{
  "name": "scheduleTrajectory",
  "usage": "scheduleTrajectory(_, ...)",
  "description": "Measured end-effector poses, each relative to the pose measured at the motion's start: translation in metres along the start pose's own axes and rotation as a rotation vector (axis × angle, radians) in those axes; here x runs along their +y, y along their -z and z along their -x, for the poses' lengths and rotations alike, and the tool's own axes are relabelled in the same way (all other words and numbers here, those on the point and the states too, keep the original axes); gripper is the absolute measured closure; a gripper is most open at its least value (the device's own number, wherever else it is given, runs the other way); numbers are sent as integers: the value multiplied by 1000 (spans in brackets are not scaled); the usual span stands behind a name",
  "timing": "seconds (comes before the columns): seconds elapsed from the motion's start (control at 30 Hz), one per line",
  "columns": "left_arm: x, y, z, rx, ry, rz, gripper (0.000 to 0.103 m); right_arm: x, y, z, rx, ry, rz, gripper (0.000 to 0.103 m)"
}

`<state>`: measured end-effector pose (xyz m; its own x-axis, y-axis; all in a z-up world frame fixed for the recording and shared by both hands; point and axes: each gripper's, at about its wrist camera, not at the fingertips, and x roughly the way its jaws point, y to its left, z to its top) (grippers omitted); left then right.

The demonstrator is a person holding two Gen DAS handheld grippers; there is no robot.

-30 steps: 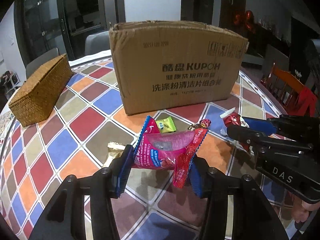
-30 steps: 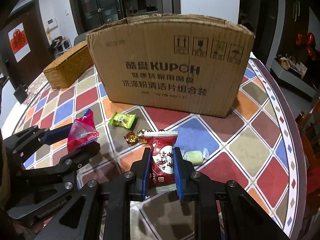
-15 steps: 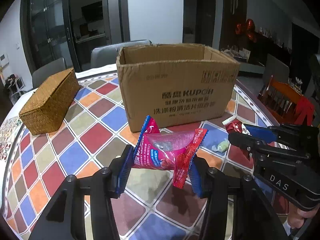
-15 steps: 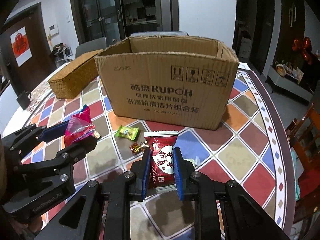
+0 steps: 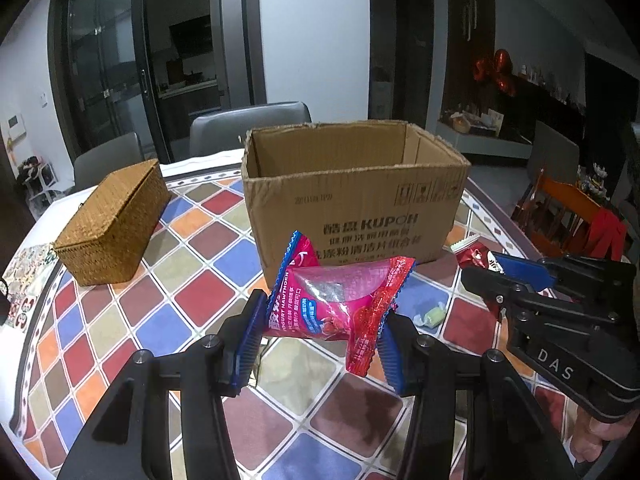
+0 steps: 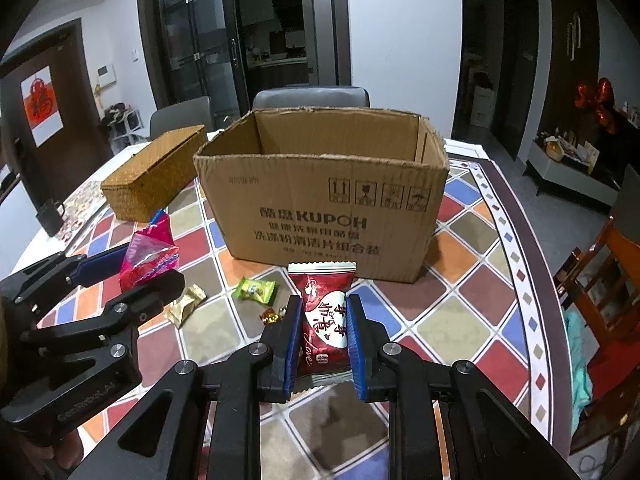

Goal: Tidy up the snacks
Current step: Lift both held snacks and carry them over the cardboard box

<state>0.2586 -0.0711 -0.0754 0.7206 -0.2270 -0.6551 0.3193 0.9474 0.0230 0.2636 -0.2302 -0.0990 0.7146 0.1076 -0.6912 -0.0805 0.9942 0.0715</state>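
Observation:
My left gripper [image 5: 320, 320] is shut on a pink hawthorn snack packet [image 5: 340, 296], held above the table in front of the open cardboard box [image 5: 352, 200]. My right gripper [image 6: 323, 332] is shut on a dark red candy packet [image 6: 324, 316], also lifted and facing the box [image 6: 320, 200]. Each gripper shows in the other view: the right one [image 5: 504, 276] with the red packet [image 5: 472, 254], the left one [image 6: 132, 268] with the pink packet [image 6: 150, 256]. Loose candies lie on the table: green [image 6: 256, 290], gold [image 6: 186, 304], a small red-gold one [image 6: 272, 315], a pale green one [image 5: 434, 315].
A woven wicker box [image 5: 114, 220] sits on the left of the round tiled table [image 5: 180, 300]. A black mug [image 6: 50, 216] stands at the far left edge. Grey chairs [image 6: 312, 98] stand behind the table and a wooden chair [image 6: 600, 280] to the right.
Both grippers have risen with their packets. The cardboard box's open top and inside have come into view, and the loose candies look farther below.

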Motion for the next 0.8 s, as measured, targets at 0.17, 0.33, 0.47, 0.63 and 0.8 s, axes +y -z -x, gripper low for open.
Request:
scheduleTrajectory(0.17,-1,-8,9,-19,-3,1,52,-1,-6,7,-14,3,-4,80)
scheduleTrajectory(0.33,-1,-16,14,-30,-5,2,52,-2,-14,14,-33,9,-8,80)
scheduleTrajectory(0.47,-1,-23,18,-41,-5,1,52,-3,-20,20,-47,13,-10,80)
scheduleTrajectory(0.63,-1,-30,20,-55,-2,-2,52,-4,-29,27,-63,16,-9,80)
scheduleTrajectory(0.8,-1,-37,22,-63,-3,-1,52,-5,-35,33,-79,20,-12,80)
